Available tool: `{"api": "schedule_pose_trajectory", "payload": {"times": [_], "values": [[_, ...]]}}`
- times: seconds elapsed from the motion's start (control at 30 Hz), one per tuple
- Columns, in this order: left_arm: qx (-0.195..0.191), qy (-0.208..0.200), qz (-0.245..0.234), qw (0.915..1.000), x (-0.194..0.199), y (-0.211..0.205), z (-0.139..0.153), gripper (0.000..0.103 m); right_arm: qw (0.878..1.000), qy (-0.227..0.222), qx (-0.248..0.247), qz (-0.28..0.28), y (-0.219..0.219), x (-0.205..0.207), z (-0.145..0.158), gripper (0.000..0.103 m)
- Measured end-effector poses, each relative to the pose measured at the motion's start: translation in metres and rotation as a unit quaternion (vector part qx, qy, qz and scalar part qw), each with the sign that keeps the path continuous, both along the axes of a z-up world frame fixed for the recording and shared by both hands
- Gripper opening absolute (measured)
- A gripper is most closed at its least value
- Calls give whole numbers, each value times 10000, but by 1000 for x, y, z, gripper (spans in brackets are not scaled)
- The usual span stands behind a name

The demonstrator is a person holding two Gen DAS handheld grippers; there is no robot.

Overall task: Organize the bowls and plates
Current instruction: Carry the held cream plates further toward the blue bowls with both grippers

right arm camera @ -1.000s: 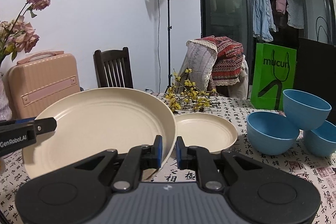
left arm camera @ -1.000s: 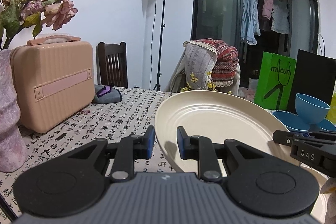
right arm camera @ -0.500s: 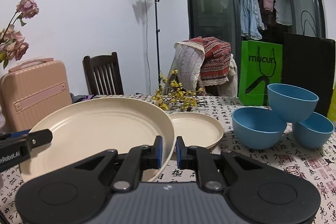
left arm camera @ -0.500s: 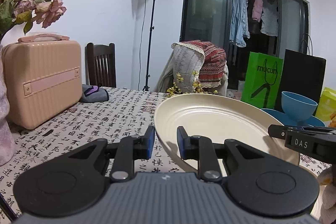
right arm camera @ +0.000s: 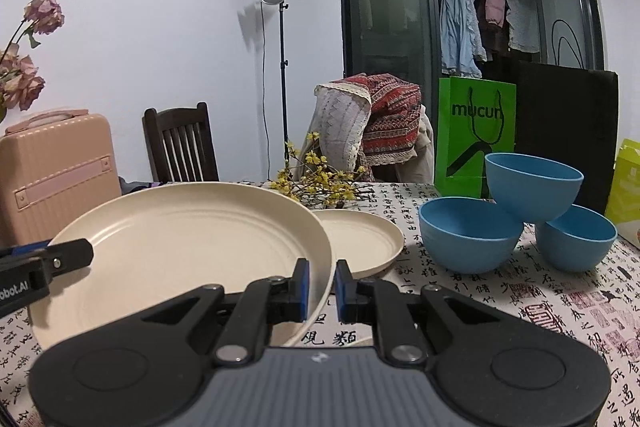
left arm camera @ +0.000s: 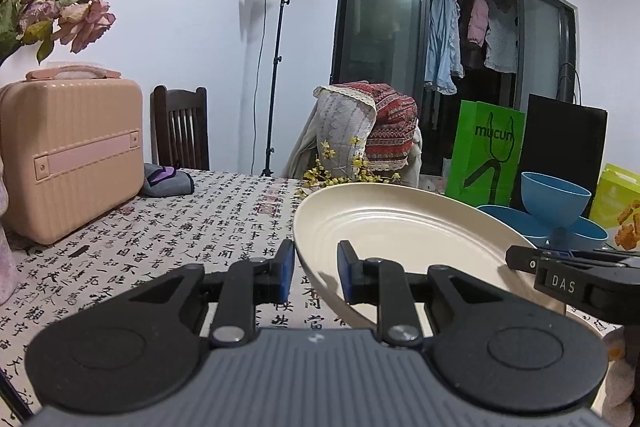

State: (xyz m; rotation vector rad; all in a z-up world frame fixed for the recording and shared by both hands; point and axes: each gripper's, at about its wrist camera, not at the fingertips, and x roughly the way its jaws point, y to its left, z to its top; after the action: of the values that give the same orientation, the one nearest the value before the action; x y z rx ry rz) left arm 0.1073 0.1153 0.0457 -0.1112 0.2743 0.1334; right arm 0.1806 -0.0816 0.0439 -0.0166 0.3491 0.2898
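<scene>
Big plate [right arm camera: 180,247] held off the table [left arm camera: 180,227] by opposite rim edges, left gripper [left arm camera: 312,273] and right gripper [right arm camera: 322,285] both clamped thin on it, small plate [right arm camera: 360,239] just beyond; risk: uneven lowering tilts it, rim slips a pad, or it clips the bowls [right arm camera: 516,219].

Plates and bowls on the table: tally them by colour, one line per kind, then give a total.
Cream plates: 2, the large plate gripped at opposite rims by the left gripper and right gripper, and the small plate on the table.
Blue bowls: 3, the left bowl, right bowl and top bowl resting on both.
Total: 5
</scene>
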Motion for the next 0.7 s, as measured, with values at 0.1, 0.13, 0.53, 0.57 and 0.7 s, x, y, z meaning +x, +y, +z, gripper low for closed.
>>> {"api": "schedule_pose_trajectory", "payload": {"times": [0.1,0.13,0.53,0.57,0.7], "values": [[-22,-21,-43,10000,0,-1,-2,23,10000,-16,-18,-56,-1,-2,-3,13],[-12,-30,-56,10000,0,-2,-3,23,10000,-27,-31,-77,-1,-2,-4,13],[-62,-71,-197,9998,0,-7,-9,23,9993,-190,-106,-306,-7,-13,-9,13],[-64,-80,-215,9997,0,-7,-10,23,9992,-201,-100,-326,-8,-14,-10,13],[-52,-110,-273,9996,-1,-10,-10,23,9990,-208,-66,-386,-14,-18,-12,13]]}}
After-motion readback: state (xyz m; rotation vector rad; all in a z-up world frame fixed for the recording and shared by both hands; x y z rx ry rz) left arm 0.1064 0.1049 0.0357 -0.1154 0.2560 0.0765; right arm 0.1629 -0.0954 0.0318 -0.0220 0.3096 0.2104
